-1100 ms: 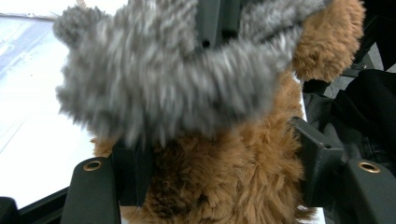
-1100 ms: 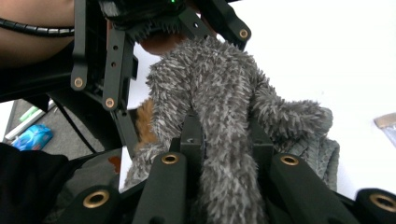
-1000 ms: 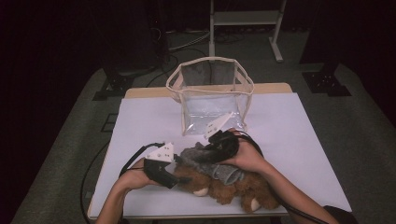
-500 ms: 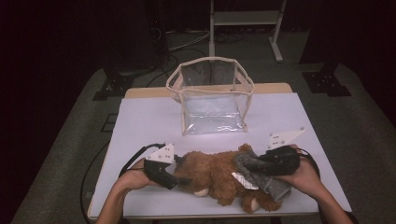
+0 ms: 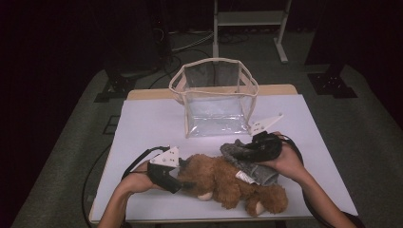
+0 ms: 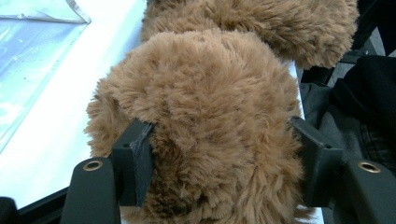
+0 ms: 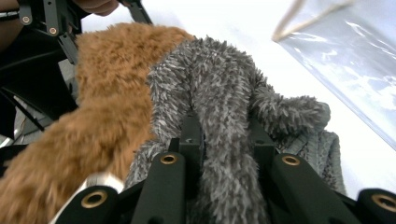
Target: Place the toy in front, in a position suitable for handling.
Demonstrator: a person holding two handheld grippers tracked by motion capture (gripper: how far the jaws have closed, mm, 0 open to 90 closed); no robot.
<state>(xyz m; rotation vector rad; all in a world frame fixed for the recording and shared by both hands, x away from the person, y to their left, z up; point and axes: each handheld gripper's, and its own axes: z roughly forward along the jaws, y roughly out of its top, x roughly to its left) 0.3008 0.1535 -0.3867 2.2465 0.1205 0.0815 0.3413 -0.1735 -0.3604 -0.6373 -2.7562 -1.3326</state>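
A brown teddy bear lies along the front of the white table. My left gripper is shut on the bear's left end; in the left gripper view both jaws press into the brown plush. A grey fuzzy garment is draped over the bear's middle. My right gripper is shut on a fold of it, and in the right gripper view the grey cloth bunches between the jaws with the bear to its left.
A clear plastic bag with a cream rim stands open-topped at the back middle of the table, just beyond the bear. Cables trail from both grippers. Dark floor and stand legs surround the table.
The right hand swung from over the bear's middle out to the right, dragging the grey garment, then came back a little leftward and away from the front edge. The left hand has kept still.
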